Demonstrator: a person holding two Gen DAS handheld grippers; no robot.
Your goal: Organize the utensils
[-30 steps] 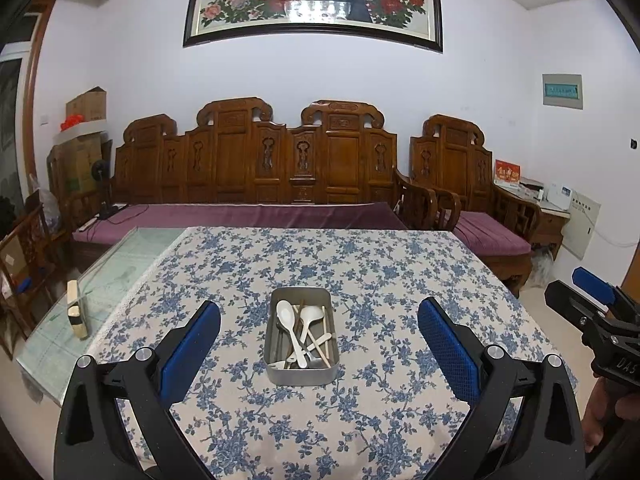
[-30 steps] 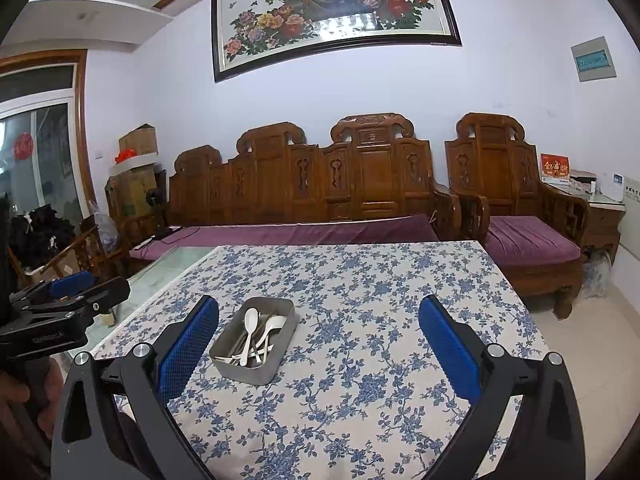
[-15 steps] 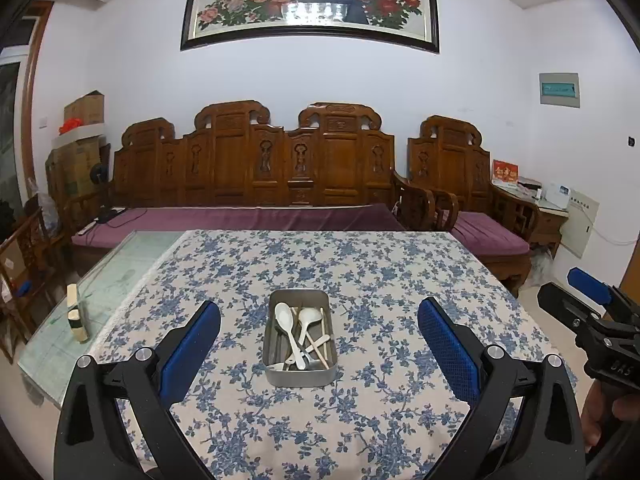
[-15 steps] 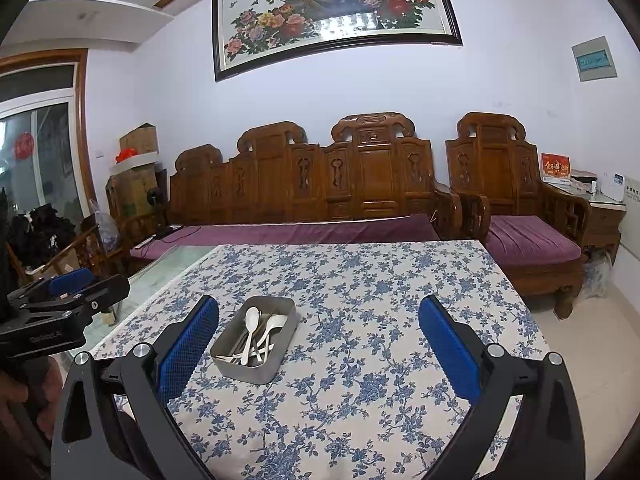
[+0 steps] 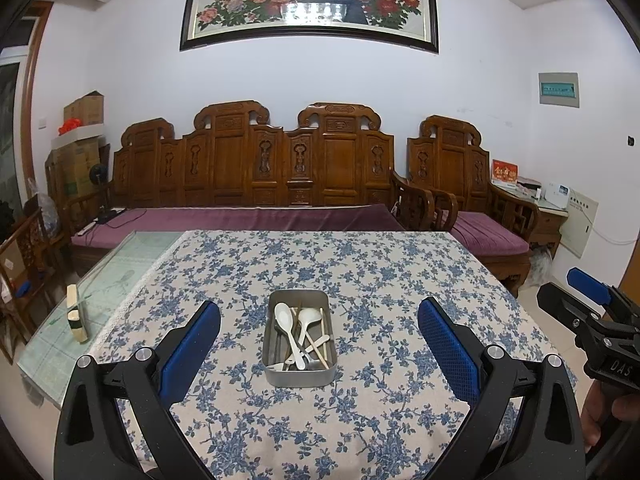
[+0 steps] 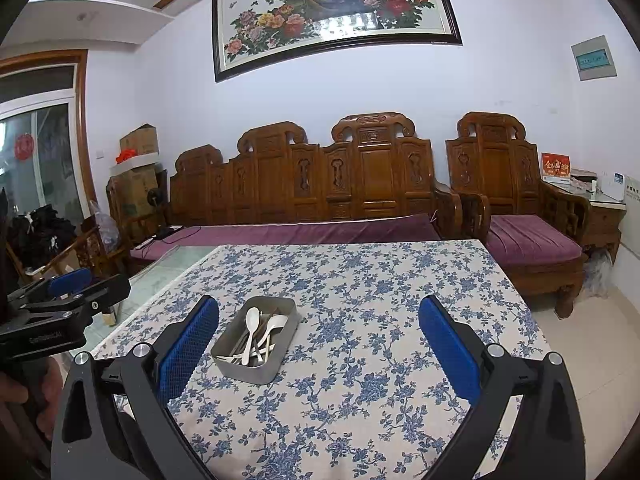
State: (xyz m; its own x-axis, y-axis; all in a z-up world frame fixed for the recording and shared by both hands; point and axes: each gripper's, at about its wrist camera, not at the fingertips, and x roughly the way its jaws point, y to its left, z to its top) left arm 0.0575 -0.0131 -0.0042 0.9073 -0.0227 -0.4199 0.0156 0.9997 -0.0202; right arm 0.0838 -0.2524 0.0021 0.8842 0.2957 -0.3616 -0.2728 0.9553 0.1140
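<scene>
A grey metal tin [image 5: 299, 376] stands on the blue-flowered tablecloth and holds white spoons [image 5: 285, 320] and several other utensils. It also shows in the right wrist view [image 6: 252, 372], left of centre. My left gripper [image 5: 319, 340] is open and empty, held back from the tin at the near table edge. My right gripper [image 6: 319, 344] is open and empty, to the right of the tin. Each gripper shows at the edge of the other's view.
The tablecloth [image 5: 360, 280] covers most of a glass-topped table; bare glass [image 5: 100, 304] shows at the left with a small wooden block [image 5: 74, 312] on it. A carved wooden sofa [image 5: 256, 184] and armchair [image 5: 472, 200] stand behind the table.
Both grippers drifted slightly; the tin sits a touch lower in the left wrist view. Nothing was grasped or released.
</scene>
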